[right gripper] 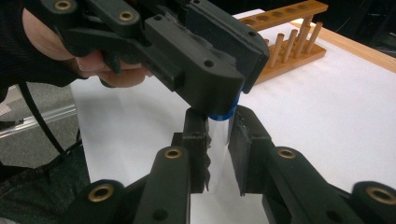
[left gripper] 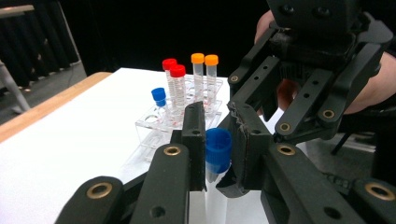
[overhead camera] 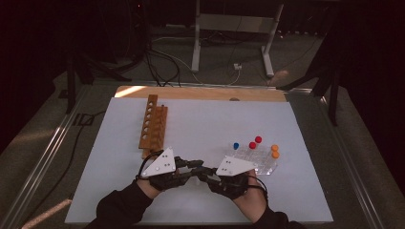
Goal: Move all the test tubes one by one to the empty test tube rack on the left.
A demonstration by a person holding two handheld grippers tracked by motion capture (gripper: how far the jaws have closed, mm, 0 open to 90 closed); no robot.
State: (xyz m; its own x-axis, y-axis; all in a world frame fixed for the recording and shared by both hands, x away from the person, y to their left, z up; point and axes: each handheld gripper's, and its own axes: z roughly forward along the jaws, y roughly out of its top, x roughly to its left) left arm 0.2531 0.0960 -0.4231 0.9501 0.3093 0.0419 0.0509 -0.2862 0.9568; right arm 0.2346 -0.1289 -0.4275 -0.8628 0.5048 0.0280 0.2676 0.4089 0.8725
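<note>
Left gripper clamped on tube's blue cap, right gripper clamped on tube body, near clear rack.

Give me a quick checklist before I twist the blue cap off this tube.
1. Left claw shut on the blue cap: ok.
2. Right claw shut on the clear tube body: ok.
3. Tube upright between both claws: ok.
4. Tube free of the clear rack: ok.
5. Cap already loosened: cannot tell.
6. Wooden rack away from both hands: ok.
</note>
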